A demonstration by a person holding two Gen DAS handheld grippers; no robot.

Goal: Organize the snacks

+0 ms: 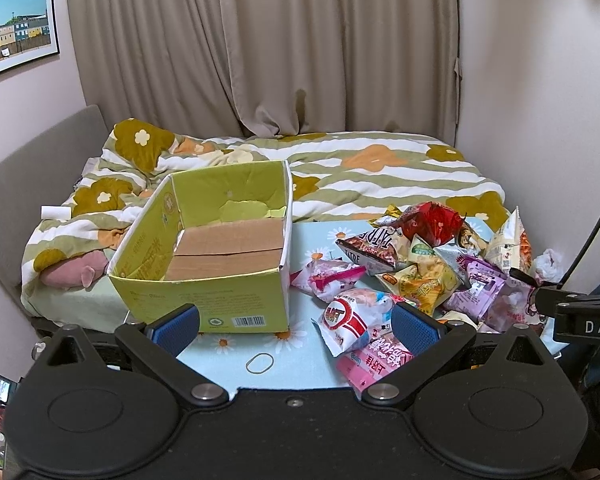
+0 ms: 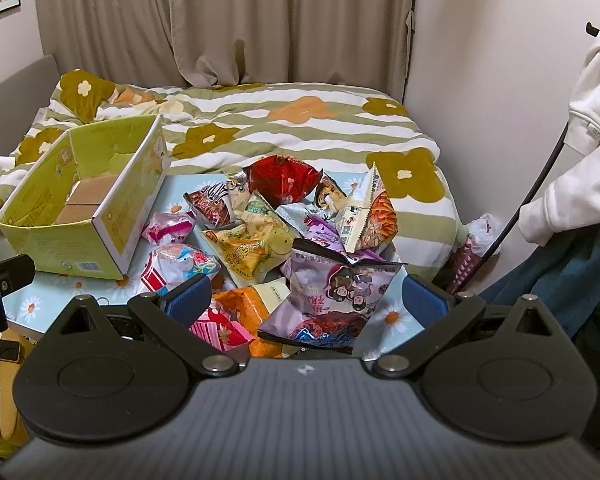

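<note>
1. Nearest the left wrist lens: left hand-held gripper (image 1: 296, 326), black with blue ribbed pads (image 1: 414, 328), spread wide with nothing held between the jaws.
2. Just ahead of it, on the pale blue daisy-print tabletop (image 1: 228, 364): a thin oval rubber band (image 1: 259, 362), lying flat and apart from everything else.
3. Beside the right pad: a white-and-red snack packet (image 1: 350, 320) and a pink foil packet (image 1: 374, 360), the pad overlapping them in view; contact cannot be told.
4. Left of centre on the tabletop: an open yellow-green cardboard box (image 1: 204, 300), upright, brown flaps showing on its floor, no snacks inside.
5. Right of the box: a loose heap of crinkled snack bags (image 1: 428, 256), overlapping one another, topped by a red foil bag (image 1: 436, 220).
6. Nearest the right wrist lens: right hand-held gripper (image 2: 306, 304), same build, also spread wide and holding nothing.
7. Between and just beyond its pads: a pale purple snack bag printed with cartoon figures (image 2: 340, 288), lying on top of the heap; an orange packet (image 2: 240, 300) beside it.
8. Behind the tabletop: a bed with a green-striped flower-print quilt (image 2: 300, 128), beige curtains (image 2: 228, 20) hanging beyond.
9. At the right edge of the right wrist view: a person's white sweatshirt sleeve (image 2: 580, 152).
</note>
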